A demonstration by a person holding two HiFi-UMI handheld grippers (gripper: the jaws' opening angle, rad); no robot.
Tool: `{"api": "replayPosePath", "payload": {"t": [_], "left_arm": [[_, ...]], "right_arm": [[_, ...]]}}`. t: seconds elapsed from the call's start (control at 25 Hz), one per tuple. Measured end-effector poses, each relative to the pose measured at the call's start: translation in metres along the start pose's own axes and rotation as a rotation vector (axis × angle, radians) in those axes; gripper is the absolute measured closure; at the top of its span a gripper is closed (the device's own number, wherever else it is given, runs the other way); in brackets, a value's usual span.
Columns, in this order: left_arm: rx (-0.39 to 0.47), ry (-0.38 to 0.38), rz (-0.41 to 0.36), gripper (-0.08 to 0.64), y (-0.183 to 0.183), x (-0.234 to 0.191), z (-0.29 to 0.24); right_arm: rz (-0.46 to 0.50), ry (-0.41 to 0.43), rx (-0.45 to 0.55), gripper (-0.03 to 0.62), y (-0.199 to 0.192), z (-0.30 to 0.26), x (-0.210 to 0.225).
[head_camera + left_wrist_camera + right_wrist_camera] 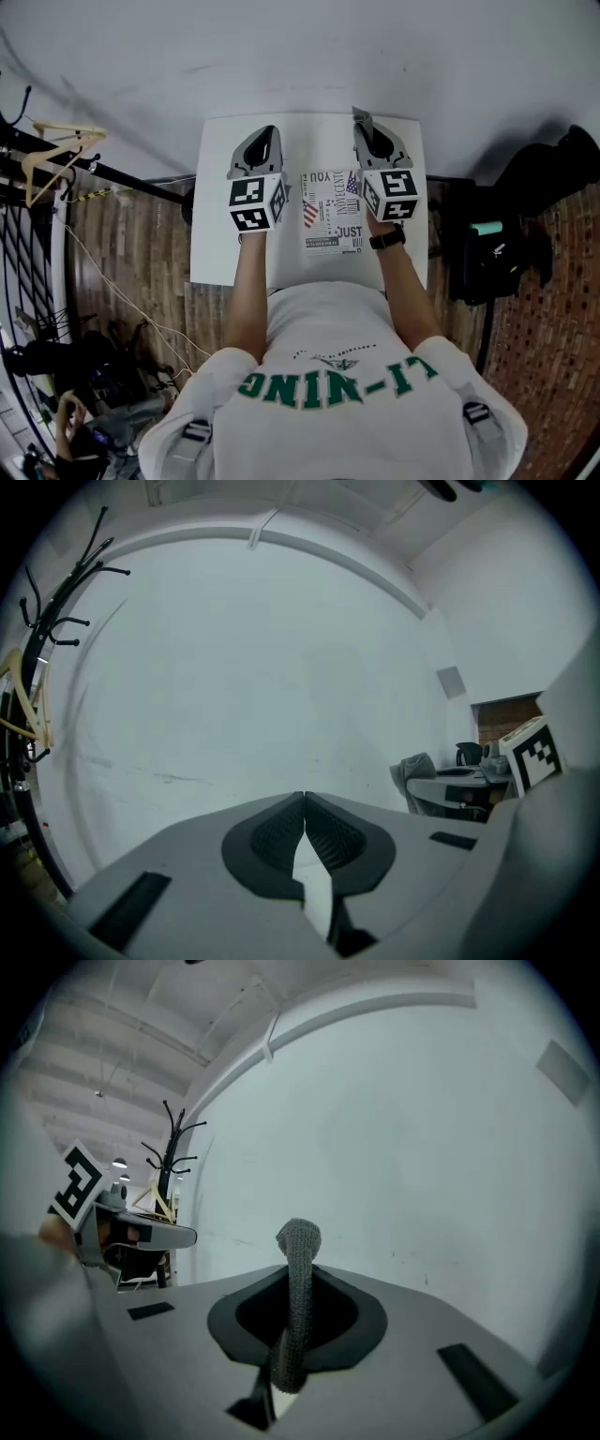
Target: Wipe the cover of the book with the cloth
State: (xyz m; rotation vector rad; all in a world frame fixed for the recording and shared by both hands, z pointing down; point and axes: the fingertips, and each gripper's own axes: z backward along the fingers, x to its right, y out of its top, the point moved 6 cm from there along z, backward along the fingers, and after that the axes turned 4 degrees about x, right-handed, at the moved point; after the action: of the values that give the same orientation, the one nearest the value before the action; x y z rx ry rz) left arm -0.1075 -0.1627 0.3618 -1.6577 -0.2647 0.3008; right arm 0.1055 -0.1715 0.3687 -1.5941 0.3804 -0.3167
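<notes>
A book (330, 211) with a white printed cover and small flags lies flat on the white table (216, 253), between my two grippers. My left gripper (263, 141) is held above the table left of the book, jaws shut with nothing between them (304, 810). My right gripper (367, 131) is held right of the book, raised and pointing at the wall. It is shut on a grey knitted cloth (295, 1297), whose folded end sticks up past the jaws. The cloth is barely visible in the head view.
A white wall (262, 667) fills both gripper views. A coat rack (176, 1152) and wooden hangers (52, 150) stand to the left. Black bags (506, 234) sit on the floor right of the table. Cables lie on the wooden floor (122, 272).
</notes>
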Motion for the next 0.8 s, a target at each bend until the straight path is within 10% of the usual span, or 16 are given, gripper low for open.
{"api": "replayPosePath", "payload": {"t": [0.8], "left_arm": [[0.047, -0.017, -0.011, 0.545, 0.013, 0.011, 0.017]], "right_arm": [[-0.022, -0.001, 0.004, 0.557, 0.021, 0.009, -0.013]]}}
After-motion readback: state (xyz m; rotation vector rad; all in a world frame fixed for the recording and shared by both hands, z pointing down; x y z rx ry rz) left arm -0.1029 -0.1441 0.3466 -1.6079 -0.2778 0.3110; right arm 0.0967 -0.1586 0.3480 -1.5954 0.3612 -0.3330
